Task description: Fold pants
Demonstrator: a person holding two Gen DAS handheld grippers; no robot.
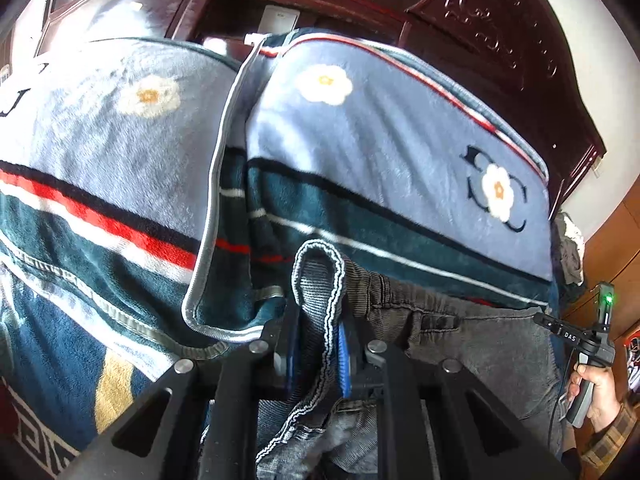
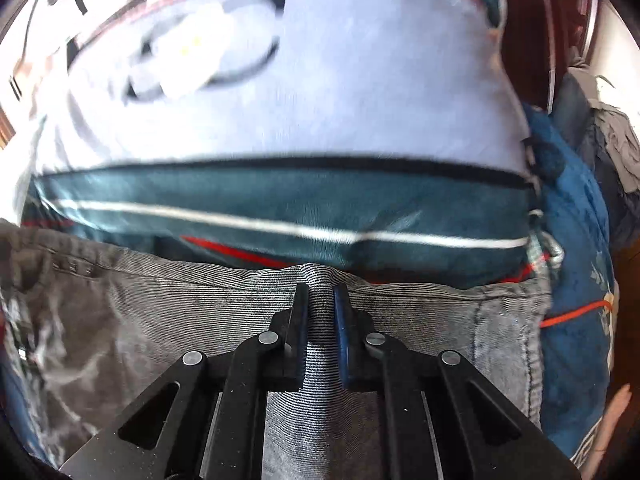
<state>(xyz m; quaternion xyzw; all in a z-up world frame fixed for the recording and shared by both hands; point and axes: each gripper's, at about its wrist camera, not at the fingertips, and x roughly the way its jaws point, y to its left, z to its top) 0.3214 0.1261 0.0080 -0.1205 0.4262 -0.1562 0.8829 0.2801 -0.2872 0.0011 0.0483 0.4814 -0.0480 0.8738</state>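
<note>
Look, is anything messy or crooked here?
Yes. The blanket edge is flipped over between the two pillows, showing its grey trim. The pants lie rumpled, pinched by the left gripper and right gripper. Nothing looks torn.

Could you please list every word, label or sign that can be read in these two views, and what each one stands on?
"DAS": white letters on the black bar of the right tool, seen from the left wrist view.
Carved characters on the dark wooden headboard: not legible.
Right wrist view: no text.
</note>
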